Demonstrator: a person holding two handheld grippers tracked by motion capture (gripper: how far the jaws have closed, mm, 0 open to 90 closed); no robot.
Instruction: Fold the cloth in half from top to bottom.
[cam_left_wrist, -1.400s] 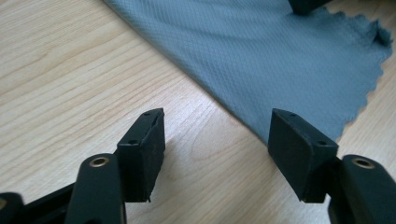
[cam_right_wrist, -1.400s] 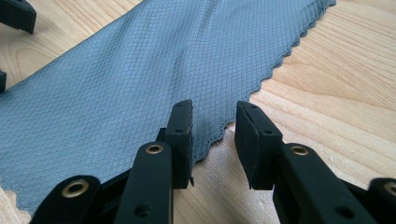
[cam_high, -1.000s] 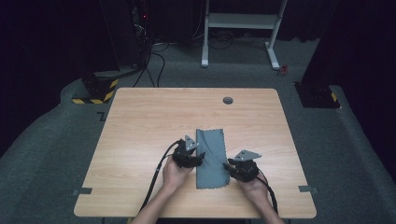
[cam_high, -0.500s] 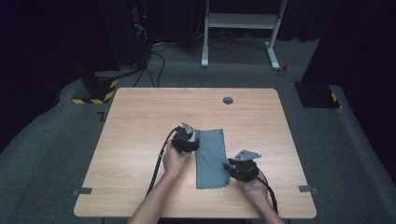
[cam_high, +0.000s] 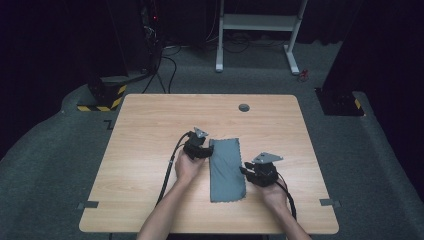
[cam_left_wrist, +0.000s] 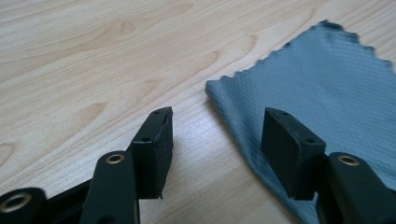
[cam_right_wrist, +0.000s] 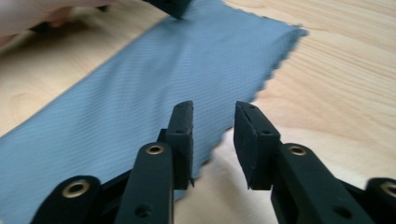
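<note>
Grey-blue cloth (cam_high: 226, 170), pale wood-grain table (cam_high: 150, 120)

The folded grey-blue woven cloth (cam_left_wrist: 327, 88) is cut off at the right and lower edges of the left gripper view; a blurred hand (cam_right_wrist: 44, 14) is cropped at the upper left of the right gripper view

Overhead camera looks down; both gripper cameras closely share the cloth (cam_high: 226, 169).

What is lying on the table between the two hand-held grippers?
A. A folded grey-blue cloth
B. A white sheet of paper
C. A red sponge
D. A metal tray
A: a grey-blue cloth, folded into a long strip, lies flat on the wooden table between the left gripper and the right gripper.
</note>
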